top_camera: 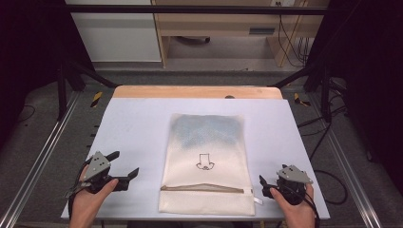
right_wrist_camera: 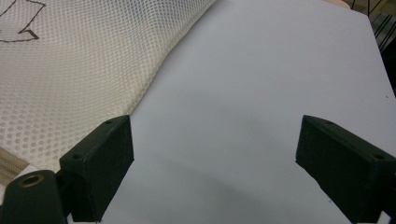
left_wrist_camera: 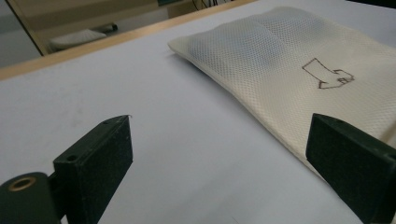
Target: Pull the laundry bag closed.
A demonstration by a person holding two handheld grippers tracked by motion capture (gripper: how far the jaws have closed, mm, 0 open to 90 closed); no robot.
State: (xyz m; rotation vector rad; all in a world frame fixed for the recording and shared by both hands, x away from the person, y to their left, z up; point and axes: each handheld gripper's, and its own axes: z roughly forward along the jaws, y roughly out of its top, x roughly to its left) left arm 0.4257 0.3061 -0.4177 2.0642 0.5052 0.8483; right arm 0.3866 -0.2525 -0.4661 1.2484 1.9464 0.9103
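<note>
Cream mesh bag lies flat at centre of the pale surface, zipper end twd the person, w/ a dark outline drawing on it. Left claw released, near bag's left edge. Right claw released, just beside its right edge.

Cream mesh bag, black tongs

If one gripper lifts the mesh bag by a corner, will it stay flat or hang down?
The mesh bag would probably hang down: it is thin netting lying limp. The bluish bulge at its far end suggests soft contents, which may slide toward the lowest part. It looks light.
</note>
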